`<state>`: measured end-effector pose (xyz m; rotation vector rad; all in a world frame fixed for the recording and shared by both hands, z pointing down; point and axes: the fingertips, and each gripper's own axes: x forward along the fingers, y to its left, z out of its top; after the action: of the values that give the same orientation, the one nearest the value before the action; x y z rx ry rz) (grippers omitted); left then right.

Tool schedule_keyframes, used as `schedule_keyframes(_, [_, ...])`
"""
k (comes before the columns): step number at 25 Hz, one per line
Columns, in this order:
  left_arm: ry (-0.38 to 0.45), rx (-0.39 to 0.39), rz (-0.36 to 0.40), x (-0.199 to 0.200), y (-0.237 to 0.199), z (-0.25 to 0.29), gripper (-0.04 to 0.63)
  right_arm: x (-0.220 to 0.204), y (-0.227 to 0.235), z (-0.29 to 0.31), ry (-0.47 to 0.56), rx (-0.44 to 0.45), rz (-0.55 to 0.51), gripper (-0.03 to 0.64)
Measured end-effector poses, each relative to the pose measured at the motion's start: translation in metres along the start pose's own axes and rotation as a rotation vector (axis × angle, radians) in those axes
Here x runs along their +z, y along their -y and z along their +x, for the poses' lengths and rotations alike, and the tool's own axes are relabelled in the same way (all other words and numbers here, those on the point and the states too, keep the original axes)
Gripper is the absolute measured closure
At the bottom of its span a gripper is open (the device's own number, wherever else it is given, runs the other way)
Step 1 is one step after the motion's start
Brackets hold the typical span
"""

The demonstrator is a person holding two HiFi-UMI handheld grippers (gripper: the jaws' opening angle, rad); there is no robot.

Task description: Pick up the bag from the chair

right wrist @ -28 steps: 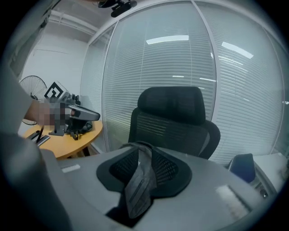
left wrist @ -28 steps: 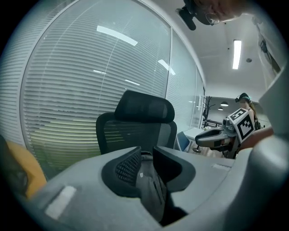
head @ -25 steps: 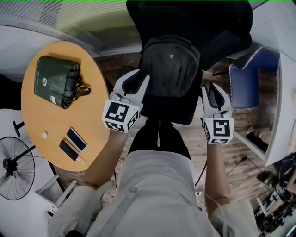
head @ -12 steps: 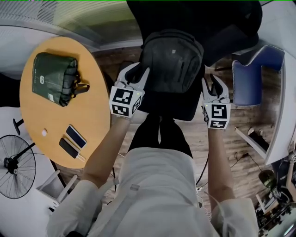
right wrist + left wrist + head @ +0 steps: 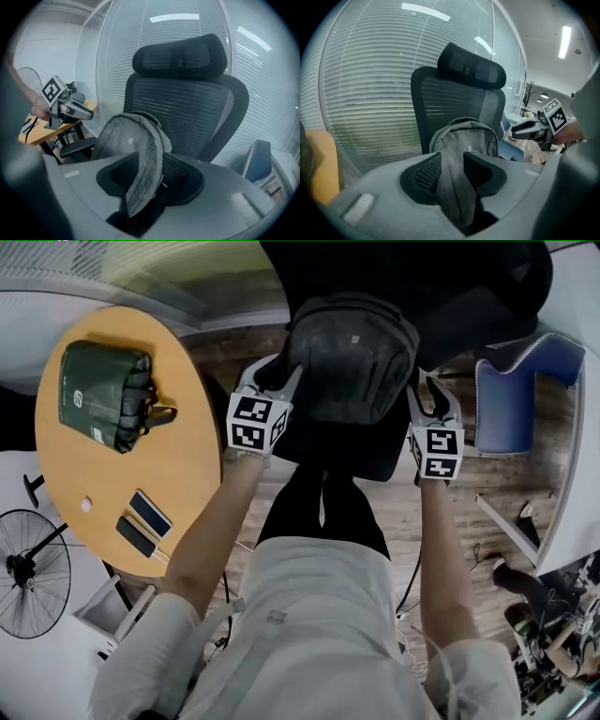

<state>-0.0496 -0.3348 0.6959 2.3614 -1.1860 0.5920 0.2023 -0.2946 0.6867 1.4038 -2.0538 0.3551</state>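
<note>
Dark grey fabric backpack: stood upright on the seat of the chair and leaned against its backrest, in the upper middle of the head view; a small pale tab is seen on its front.
Black mesh office chair: topped by a padded headrest and set before a curved glass wall with slatted blinds.
Left gripper: held at the backpack's left edge in the head view. Its fingers are spread, having just been opening, and a fold of the grey fabric is seen between them.
Right gripper: held at the backpack's right edge in the head view. Its fingers are likewise spread, having just been opening, and a curved grey edge of the backpack is seen between them.
Round orange-brown wooden bench: placed at the left of the head view, beside the chair.
Dark green soft bag: laid on the upper part of the bench, its handles turned to the right.
Two dark flat oblong devices: laid side by side near the bench's lower edge.
Small white disc: laid just left of the devices.
Black standing fan: seen at the lower left.
Blue padded seat: seen at the right edge.
Person: viewed from above in a light shirt and dark trousers, with both forearms stretched up the frame.
</note>
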Motion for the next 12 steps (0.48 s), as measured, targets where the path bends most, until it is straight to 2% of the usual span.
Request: schedule_keyframes(12, [-0.097, 0.002, -0.053, -0.033, -0.016, 0.040, 0.410, -0.047, 0.003, 0.048, -0.112, -0.001, 0.046, 0.446])
